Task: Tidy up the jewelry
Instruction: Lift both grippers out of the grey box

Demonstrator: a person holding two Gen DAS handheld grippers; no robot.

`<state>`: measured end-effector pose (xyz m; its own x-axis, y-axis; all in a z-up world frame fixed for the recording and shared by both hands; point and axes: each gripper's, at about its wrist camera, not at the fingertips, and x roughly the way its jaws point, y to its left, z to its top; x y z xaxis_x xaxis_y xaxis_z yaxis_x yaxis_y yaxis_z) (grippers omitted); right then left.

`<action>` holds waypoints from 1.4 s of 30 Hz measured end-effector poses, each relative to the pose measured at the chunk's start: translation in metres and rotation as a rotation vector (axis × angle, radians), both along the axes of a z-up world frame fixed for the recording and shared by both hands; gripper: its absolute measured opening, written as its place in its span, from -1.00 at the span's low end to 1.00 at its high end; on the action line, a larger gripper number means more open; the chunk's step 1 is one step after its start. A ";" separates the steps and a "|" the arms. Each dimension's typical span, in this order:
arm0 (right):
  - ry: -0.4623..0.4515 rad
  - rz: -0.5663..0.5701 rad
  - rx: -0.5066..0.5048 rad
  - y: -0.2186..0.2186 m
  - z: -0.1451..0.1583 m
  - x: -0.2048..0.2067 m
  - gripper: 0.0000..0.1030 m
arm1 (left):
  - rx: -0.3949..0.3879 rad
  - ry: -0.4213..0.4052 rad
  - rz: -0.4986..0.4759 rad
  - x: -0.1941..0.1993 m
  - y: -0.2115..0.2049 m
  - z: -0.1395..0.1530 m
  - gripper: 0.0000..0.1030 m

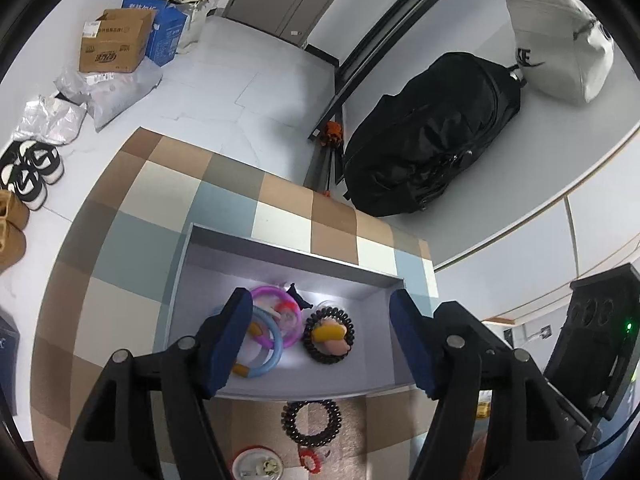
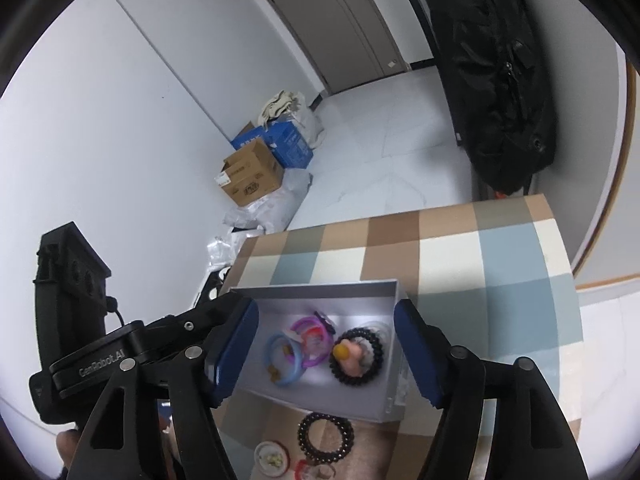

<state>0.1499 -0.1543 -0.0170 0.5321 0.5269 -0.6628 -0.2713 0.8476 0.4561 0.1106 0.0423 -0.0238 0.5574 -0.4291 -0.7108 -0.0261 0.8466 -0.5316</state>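
A grey open box sits on a checkered cloth. Inside lie a blue ring, a purple ring, and a black bead bracelet around yellow and pink pieces. Another black bead bracelet lies on the cloth in front of the box, beside a small red piece and a round white dish. My left gripper is open and empty above the box. My right gripper is open and empty above it too.
The checkered cloth covers a low table. A black bag and a white bag lie on a white surface to the right. Cardboard boxes, plastic bags and shoes line the floor.
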 end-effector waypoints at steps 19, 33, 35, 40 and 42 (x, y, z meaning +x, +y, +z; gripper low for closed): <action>-0.054 -0.006 -0.044 -0.008 0.003 -0.028 0.72 | 0.234 -0.069 0.044 -0.034 -0.006 0.014 0.30; -0.159 0.022 -0.093 -0.006 0.010 -0.069 1.00 | 0.299 -0.125 0.044 -0.062 -0.006 0.013 0.44; -0.161 0.033 -0.100 -0.005 0.010 -0.073 1.00 | 0.299 -0.124 0.049 -0.066 -0.003 0.010 0.45; -0.152 0.040 -0.133 -0.003 0.004 -0.080 1.00 | 0.289 -0.121 0.071 -0.076 0.004 0.005 0.66; -0.140 0.039 -0.138 -0.003 0.000 -0.083 1.00 | 0.292 -0.121 0.071 -0.080 0.005 0.003 0.66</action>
<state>0.0665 -0.1571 -0.0166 0.6049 0.4580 -0.6514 -0.3577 0.8871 0.2917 0.0306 0.0473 -0.0204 0.6668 -0.1738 -0.7247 -0.0418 0.9622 -0.2693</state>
